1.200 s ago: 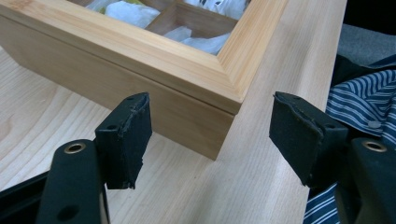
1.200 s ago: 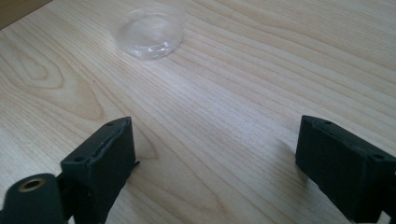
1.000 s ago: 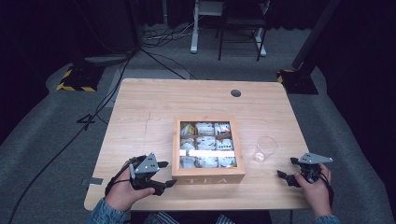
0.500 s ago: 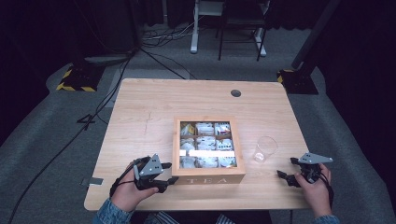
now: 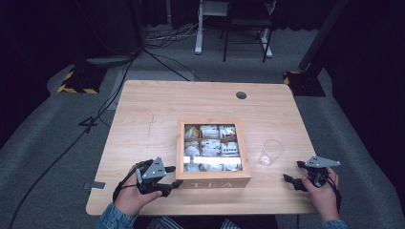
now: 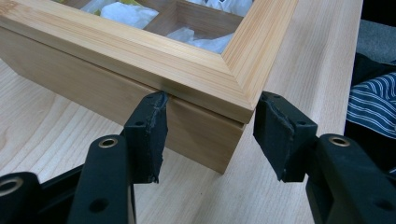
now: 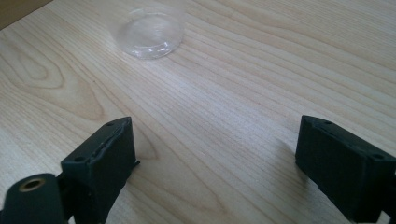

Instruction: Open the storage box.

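Note:
A wooden tea box (image 5: 212, 182) marked TEA lies in the table's middle, its windowed lid down over several compartments of tea bags (image 5: 210, 144). My left gripper (image 5: 173, 183) sits at the box's front left corner. In the left gripper view its jaws (image 6: 210, 114) straddle that corner (image 6: 205, 126), one pad (image 6: 152, 126) pressed on the wall just below the lid seam, the other pad (image 6: 275, 133) against the lid's corner. My right gripper (image 5: 292, 171) rests near the front right edge, open (image 7: 215, 140) over bare wood.
A clear empty glass (image 5: 271, 152) stands right of the box, ahead of my right gripper (image 7: 148, 31). The table (image 5: 157, 109) has a cable hole (image 5: 241, 95) at the back. A striped sleeve (image 6: 373, 102) lies near the front edge.
The left gripper's jaws have drawn in around the box's front left corner. Both hands have kept their places; the box and glass have not moved.

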`<state>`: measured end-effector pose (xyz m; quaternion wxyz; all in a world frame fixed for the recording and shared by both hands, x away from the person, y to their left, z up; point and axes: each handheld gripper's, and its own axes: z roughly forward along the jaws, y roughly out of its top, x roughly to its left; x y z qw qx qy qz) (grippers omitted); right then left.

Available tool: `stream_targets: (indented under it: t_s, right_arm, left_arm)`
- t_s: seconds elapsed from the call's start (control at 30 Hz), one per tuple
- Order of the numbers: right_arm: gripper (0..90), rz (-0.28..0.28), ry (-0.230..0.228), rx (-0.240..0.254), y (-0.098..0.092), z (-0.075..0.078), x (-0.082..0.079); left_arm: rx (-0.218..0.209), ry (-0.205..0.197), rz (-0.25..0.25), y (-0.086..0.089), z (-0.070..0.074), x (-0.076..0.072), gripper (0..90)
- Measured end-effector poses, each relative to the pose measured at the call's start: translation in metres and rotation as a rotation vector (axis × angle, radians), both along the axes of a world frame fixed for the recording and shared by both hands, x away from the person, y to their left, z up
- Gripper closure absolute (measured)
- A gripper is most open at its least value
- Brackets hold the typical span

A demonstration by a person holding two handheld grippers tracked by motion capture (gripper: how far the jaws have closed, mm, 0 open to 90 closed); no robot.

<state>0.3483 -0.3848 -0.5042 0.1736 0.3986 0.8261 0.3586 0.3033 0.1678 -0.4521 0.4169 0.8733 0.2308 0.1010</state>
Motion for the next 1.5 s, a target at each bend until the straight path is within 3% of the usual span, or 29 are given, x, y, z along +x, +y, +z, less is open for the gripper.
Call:
stream_targets:
  t_s: [0.83,1.0,1.1,1.27,1.5]
  right_arm:
    - [14.1,0.002,-0.005,0.000,0.000,0.000,-0.001]
    - [15.0,0.000,-0.008,0.001,0.000,0.000,-0.003]
    - [15.3,0.002,-0.008,0.002,-0.001,0.000,-0.006]
    - [15.3,-0.001,-0.006,0.004,-0.002,0.000,-0.008]
    - [15.3,-0.001,-0.005,0.006,-0.002,0.000,-0.008]
  left_arm:
    - [-0.030,0.056,0.039,0.001,0.021,0.000,47.7]
    - [-0.039,0.036,0.035,0.002,0.027,0.001,47.4]
    - [-0.037,-0.004,0.038,0.002,0.035,-0.001,47.4]
    - [-0.048,-0.017,0.038,0.003,0.041,0.000,47.3]
    - [-0.087,-0.057,0.047,0.005,0.055,0.004,46.0]
